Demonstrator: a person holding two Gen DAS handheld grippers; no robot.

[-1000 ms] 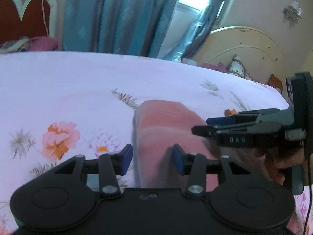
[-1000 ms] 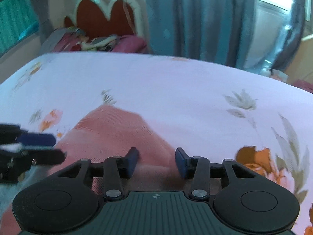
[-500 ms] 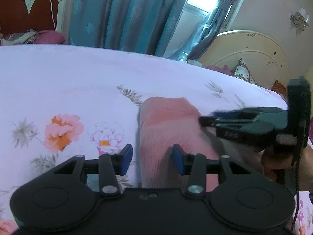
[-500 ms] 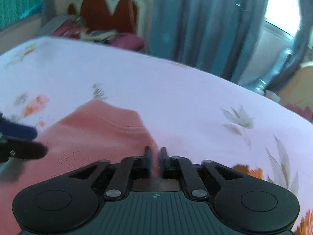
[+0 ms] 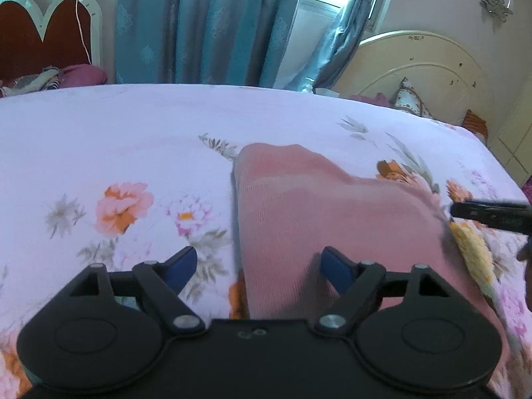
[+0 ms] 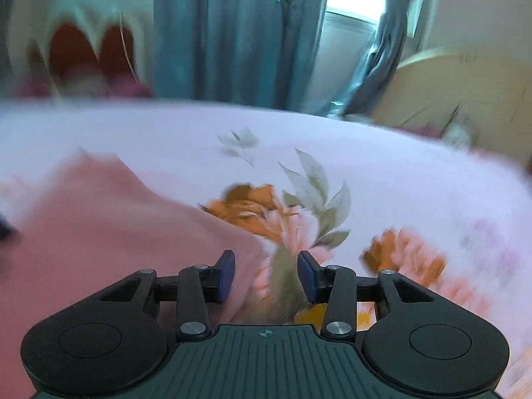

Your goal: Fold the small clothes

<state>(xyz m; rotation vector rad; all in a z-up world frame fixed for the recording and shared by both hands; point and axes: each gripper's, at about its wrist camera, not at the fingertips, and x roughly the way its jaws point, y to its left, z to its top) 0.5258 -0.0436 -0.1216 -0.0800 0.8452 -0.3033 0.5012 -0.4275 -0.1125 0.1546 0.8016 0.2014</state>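
Note:
A folded pink garment [image 5: 319,209] lies on the floral bedsheet [image 5: 116,139]. My left gripper [image 5: 257,266] is open and empty, its jaws straddling the garment's near left edge. My right gripper [image 6: 266,277] is open and empty, just off the garment's right edge [image 6: 109,232], over a printed flower; this view is motion-blurred. Its fingers [image 5: 492,214] show at the right edge of the left wrist view, beside the garment's right edge.
A red and white headboard [image 5: 43,33] and pillows stand at the far left. Blue curtains [image 5: 206,23] hang behind the bed. A cream headboard [image 5: 419,66] with cushions stands at the far right, past the bed's right edge.
My right gripper shut on the garment's right side, then opened and moved right off its edge. My left gripper opened wider. The garment now lies broader and flatter.

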